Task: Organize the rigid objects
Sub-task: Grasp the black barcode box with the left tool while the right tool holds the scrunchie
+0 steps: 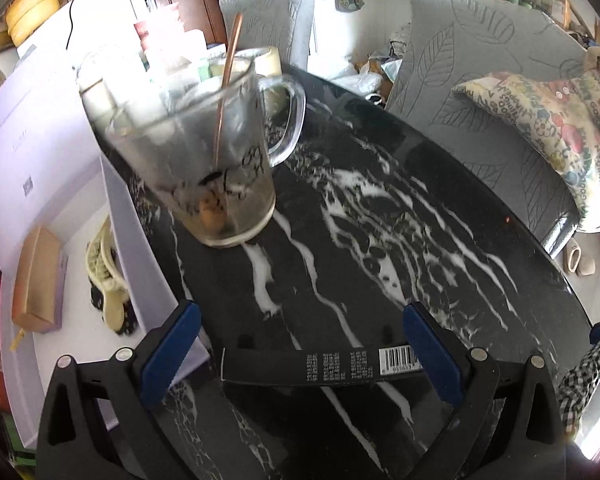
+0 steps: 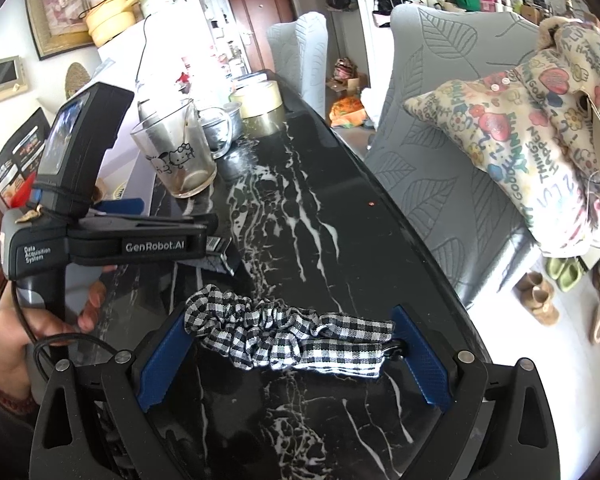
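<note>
1. My left hand-held gripper (image 1: 300,354) has its blue pads on the two ends of a long black box (image 1: 320,366); its jaws are set wide, as wide as the box is long. The box's right end meets the right pad; at the left pad I cannot tell whether there is contact.
2. The box carries a white barcode label and rows of small white print, too fine for me to read.
3. My right hand-held gripper (image 2: 292,344) is spread wide around a black-and-white gingham scrunchie (image 2: 284,338), which spans the gap and lies on the bench (image 2: 320,216). I cannot tell whether the pads are pressing it.
4. In the right wrist view, the side of my left tool reads "GenRobot.AI", and its grey body reads "Data Acquisition System". My hand (image 2: 16,336) holds its handle.
5. Ahead of the left gripper stands a glass mug (image 1: 188,140) with a copper-coloured straw (image 1: 226,92) in it and a cartoon cat printed on its side.
6. Left of the bench sits an open white box (image 1: 60,168) holding a tan carton (image 1: 38,280) and a cream hair claw (image 1: 108,280).
7. The bench is black marble with white veins, long and narrow.
8. Grey leaf-patterned chairs (image 2: 440,128) stand along its right side; a printed cushion (image 2: 512,148) on one shows the word "FUNNY".
9. A brown door (image 2: 260,12) is at the far end, green bags hang high on the wall, and slippers lie on the floor.
</note>
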`<state>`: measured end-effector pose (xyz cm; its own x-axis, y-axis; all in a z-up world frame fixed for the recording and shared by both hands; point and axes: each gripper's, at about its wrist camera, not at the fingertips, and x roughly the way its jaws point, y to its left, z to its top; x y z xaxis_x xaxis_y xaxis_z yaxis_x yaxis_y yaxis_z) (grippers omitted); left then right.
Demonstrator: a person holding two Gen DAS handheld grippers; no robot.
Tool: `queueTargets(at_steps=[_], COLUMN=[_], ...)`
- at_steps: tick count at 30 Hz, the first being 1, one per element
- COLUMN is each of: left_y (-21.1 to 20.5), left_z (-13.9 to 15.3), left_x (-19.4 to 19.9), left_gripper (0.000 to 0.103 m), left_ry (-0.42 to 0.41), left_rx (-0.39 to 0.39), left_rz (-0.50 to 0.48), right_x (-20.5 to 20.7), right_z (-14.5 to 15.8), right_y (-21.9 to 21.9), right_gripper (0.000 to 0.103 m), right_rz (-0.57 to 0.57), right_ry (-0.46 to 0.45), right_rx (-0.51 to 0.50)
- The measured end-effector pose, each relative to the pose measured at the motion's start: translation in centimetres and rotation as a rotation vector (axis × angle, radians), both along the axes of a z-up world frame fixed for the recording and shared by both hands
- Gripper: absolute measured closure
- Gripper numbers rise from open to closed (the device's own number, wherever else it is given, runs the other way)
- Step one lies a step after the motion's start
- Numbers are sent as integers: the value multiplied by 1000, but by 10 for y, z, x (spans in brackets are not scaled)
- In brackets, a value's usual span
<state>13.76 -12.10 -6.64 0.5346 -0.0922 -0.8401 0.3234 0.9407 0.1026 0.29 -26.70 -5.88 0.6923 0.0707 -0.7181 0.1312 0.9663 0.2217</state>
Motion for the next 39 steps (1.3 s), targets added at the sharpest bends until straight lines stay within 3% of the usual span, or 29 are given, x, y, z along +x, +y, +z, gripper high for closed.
queueTargets(at_steps=[6,15,23,26,31,32,33,39], left_y=[14,38,65,72,80,79,79,78], left_z=[-14,-19,-20,-18,-9,-9,-8,11], left_x=[-16,-56,-66,-72,-83,-84,-86,-97], left_gripper=[0,0,1,14,73,79,84,84], left_ry=[71,99,110,98,51,45,38,-50], left_rx=[-38,-75,-104,-91,-95,-90,-85,-97], left_rz=[10,5,52,59,46,37,28,-11], right_x=[-4,-9,-10,-10,-11,-11,-12,-15], right_z=[1,-1,-1,-1,-2,-1,-1,2], right_y=[0,1,12,17,22,23,24,28], right_gripper=[5,5,5,5,5,5,5,5], right_rz=[5,21,59,70,80,81,81,83], right_ry=[-10,-8,-12,-13,-11,-12,-14,-25], right_rx=[5,21,22,26,33,34,34,32])
